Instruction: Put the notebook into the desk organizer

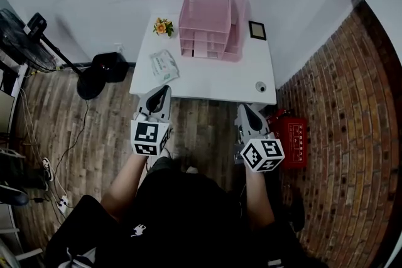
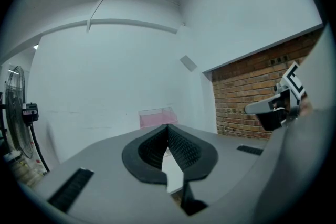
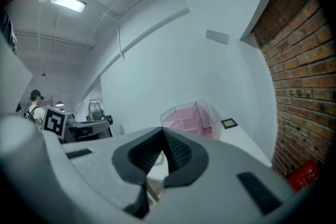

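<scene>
The pink see-through desk organizer (image 1: 207, 22) stands at the back of the white table (image 1: 213, 81); it also shows in the left gripper view (image 2: 156, 117) and the right gripper view (image 3: 189, 118). A flat pale packet with green print (image 1: 164, 65) lies at the table's front left; I cannot tell whether it is the notebook. My left gripper (image 1: 164, 90) hovers at the front left edge, shut and empty (image 2: 168, 129). My right gripper (image 1: 242, 108) is just short of the front right edge, its jaws also shut on nothing (image 3: 164, 131).
A small dark framed square (image 1: 257, 29) lies right of the organizer, a little flower ornament (image 1: 163, 26) to its left, and a small round thing (image 1: 260, 86) near the front right corner. A red crate (image 1: 289, 138) and a brick wall are on the right, a standing fan (image 1: 25, 41) on the left.
</scene>
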{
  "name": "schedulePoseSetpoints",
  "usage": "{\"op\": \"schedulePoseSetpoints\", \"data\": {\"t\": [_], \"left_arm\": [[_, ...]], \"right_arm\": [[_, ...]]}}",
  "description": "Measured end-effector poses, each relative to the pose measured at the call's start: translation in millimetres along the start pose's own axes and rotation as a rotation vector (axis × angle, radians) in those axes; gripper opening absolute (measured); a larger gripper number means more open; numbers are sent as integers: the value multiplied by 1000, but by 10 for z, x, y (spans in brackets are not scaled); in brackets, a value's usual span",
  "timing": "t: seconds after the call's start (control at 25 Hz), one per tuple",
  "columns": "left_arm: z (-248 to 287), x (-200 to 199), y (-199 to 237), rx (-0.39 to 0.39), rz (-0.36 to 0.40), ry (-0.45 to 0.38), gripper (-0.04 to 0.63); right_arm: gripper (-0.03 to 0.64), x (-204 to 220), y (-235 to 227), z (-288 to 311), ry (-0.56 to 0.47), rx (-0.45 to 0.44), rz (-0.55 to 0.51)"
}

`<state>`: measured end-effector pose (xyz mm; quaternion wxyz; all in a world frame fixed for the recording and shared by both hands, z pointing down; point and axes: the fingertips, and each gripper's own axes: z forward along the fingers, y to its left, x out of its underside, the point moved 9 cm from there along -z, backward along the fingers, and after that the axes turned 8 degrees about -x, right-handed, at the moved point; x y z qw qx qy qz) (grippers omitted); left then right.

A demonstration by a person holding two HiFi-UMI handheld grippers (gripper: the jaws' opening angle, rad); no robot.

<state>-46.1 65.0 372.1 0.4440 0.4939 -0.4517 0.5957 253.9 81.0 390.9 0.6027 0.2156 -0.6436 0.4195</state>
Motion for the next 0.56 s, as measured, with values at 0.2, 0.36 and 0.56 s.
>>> {"op": "schedulePoseSetpoints", "data": {"t": [0.2,0.36,0.56], "left_arm": [[0,-3,18,-3,8,2,3],[4,4,7,1,12,5,3],[14,16,-24,11,19,6,4]], "right_arm": [[2,-18,22,33,-2,-13,-9],[2,-18,21,30,-2,-15,-14],[2,-22,23,21,-3,-17,-23]]}}
